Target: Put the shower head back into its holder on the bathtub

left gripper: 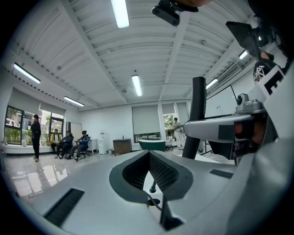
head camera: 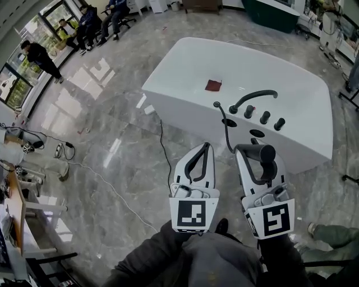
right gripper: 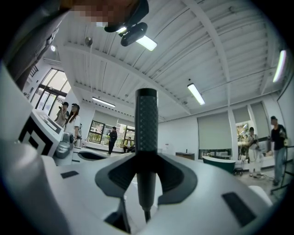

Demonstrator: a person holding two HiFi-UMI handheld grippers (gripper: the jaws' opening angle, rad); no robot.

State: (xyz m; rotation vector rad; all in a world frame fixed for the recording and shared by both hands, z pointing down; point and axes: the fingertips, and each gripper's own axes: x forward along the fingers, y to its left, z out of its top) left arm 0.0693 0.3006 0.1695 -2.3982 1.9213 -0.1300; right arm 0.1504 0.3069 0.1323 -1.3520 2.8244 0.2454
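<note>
Our right tool (right gripper: 147,156) is clamped on the shower head (right gripper: 146,124), near the bathtub (head camera: 185,73). Our left tool (left gripper: 151,170) is closed and holds nothing.

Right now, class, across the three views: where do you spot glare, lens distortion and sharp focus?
Head view: window glare streaks the marble floor. Left gripper view: fisheye curves the ceiling lights, corners black. Right gripper view: the shower head in the right claw looks sharp.

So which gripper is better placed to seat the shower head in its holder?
Right. The right gripper is shut on the shower head, just short of the socket on the bathtub deck; the left gripper is shut and empty.
</note>
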